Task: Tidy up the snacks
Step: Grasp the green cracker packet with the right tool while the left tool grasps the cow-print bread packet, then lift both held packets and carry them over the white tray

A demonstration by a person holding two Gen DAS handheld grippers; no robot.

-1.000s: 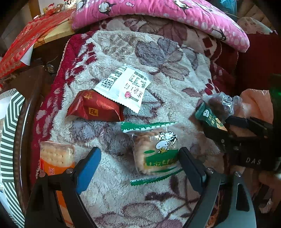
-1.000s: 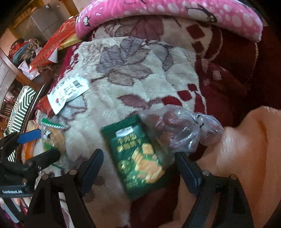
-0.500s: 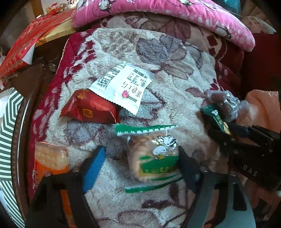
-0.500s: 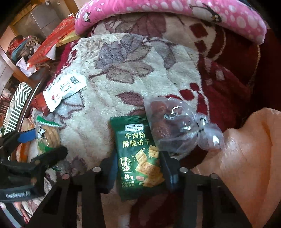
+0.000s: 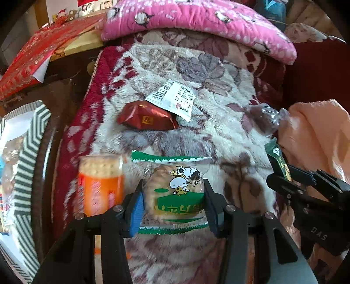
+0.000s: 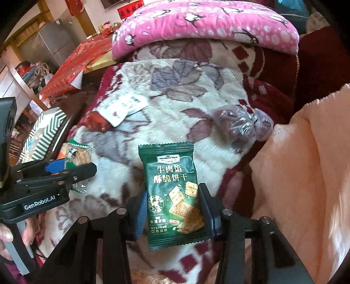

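My left gripper (image 5: 174,196) is closing, and its blue pads press both sides of a clear green-edged cookie packet (image 5: 177,174) with a cartoon cow, held just above the floral blanket (image 5: 207,72). My right gripper (image 6: 172,207) is shut on a dark green cracker packet (image 6: 170,174), also held off the blanket. In the right wrist view the left gripper (image 6: 72,168) and its cookie packet (image 6: 77,153) show at the left. On the blanket lie a red packet (image 5: 148,118), a white packet (image 5: 175,100), an orange cracker pack (image 5: 100,181) and a clear bag of dates (image 6: 240,124).
A striped box (image 5: 28,153) with snacks inside stands at the left, beyond the blanket's dark red border. A pink penguin-print pillow (image 5: 196,19) lies across the back. A peach blanket (image 6: 306,163) bulges at the right. A red tablecloth (image 5: 32,59) covers the far left.
Both grippers have closed on their packets, the left on the cow cookie packet and the right on the green cracker packet. Both have lifted and drawn back from the blanket.
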